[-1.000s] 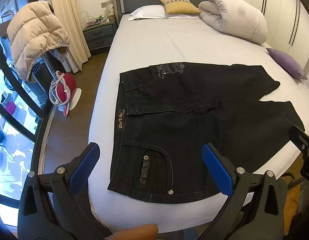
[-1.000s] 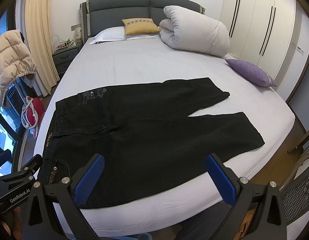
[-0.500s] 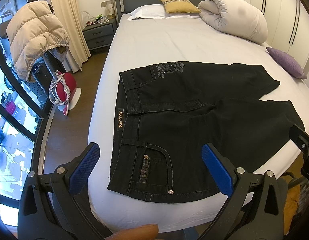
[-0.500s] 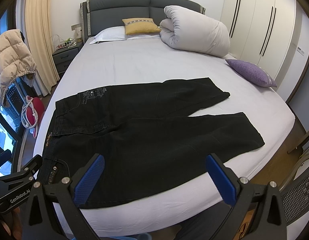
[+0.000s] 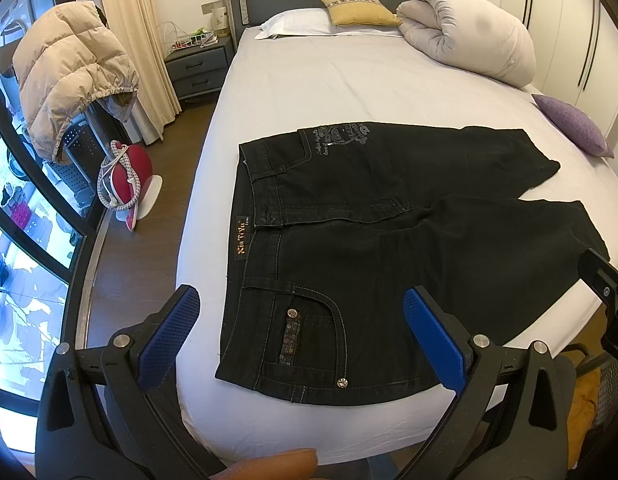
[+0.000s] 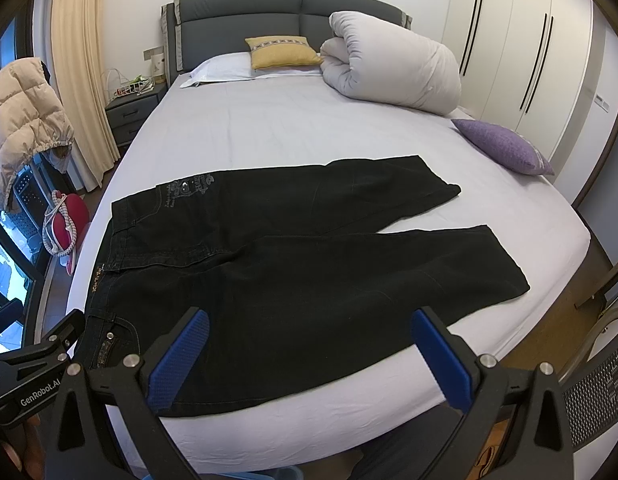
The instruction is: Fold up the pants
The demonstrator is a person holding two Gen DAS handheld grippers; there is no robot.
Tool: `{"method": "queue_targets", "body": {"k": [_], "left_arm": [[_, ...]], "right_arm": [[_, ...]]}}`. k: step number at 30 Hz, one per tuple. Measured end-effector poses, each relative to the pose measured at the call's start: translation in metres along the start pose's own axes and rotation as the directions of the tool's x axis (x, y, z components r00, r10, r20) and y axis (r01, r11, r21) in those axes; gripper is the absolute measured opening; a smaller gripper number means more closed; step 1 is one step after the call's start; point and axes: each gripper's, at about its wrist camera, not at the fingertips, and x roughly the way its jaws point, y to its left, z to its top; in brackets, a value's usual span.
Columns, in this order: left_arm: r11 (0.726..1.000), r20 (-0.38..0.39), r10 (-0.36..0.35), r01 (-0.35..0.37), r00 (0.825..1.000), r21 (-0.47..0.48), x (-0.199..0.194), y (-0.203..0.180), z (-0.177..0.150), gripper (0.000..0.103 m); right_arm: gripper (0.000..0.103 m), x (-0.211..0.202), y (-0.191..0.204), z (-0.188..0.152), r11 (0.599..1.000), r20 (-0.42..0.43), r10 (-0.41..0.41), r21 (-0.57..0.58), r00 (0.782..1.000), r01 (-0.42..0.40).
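Observation:
Black pants (image 5: 389,240) lie flat and unfolded on the bed, waistband to the left and both legs spread to the right; they also show in the right wrist view (image 6: 293,272). My left gripper (image 5: 301,328) is open and empty, held above the near waist corner and front pocket. My right gripper (image 6: 309,354) is open and empty, held above the near leg close to the bed's front edge. Neither gripper touches the pants.
The bed (image 6: 269,128) has a white sheet, a rolled duvet (image 6: 393,72), a yellow cushion (image 6: 283,52) and a purple cushion (image 6: 505,146). A nightstand (image 5: 199,66), a hung beige jacket (image 5: 65,68) and a red object (image 5: 127,176) stand at left.
Both grippers have barely moved; the left view has drifted very slightly. The pants lie as before.

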Motion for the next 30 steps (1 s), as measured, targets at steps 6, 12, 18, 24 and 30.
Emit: {"method": "queue_targets", "body": {"k": [6,12,18,24,30], "left_arm": [[1.000,-0.002,0.000,0.000,1.000,0.000,0.0001,0.0000,0.0000,0.103],[1.000,-0.003,0.000,0.000,1.000,0.000,0.0008,-0.0011,0.0001,0.103],[1.000,-0.003,0.000,0.000,1.000,0.001,0.0011,-0.0007,-0.0001,0.103],[1.000,-0.004,-0.001,0.001,1.000,0.000,0.0017,-0.0005,-0.0009,0.103],[1.000,-0.008,-0.002,0.002,1.000,-0.003,0.0037,-0.0004,-0.0031,0.103]], "right_arm": [[0.103,0.0001,0.0001,-0.0004,1.000,0.000,-0.001,-0.001,1.000,0.001],[0.103,0.0003,0.0001,-0.0005,1.000,-0.001,0.000,-0.001,1.000,0.000],[0.103,0.0005,0.0002,-0.0005,1.000,-0.001,-0.001,-0.001,1.000,0.001],[0.103,0.0006,0.0002,-0.0002,1.000,-0.002,-0.001,-0.002,1.000,0.001],[0.103,0.0020,0.0023,-0.0037,1.000,-0.004,0.001,-0.003,1.000,-0.001]]}}
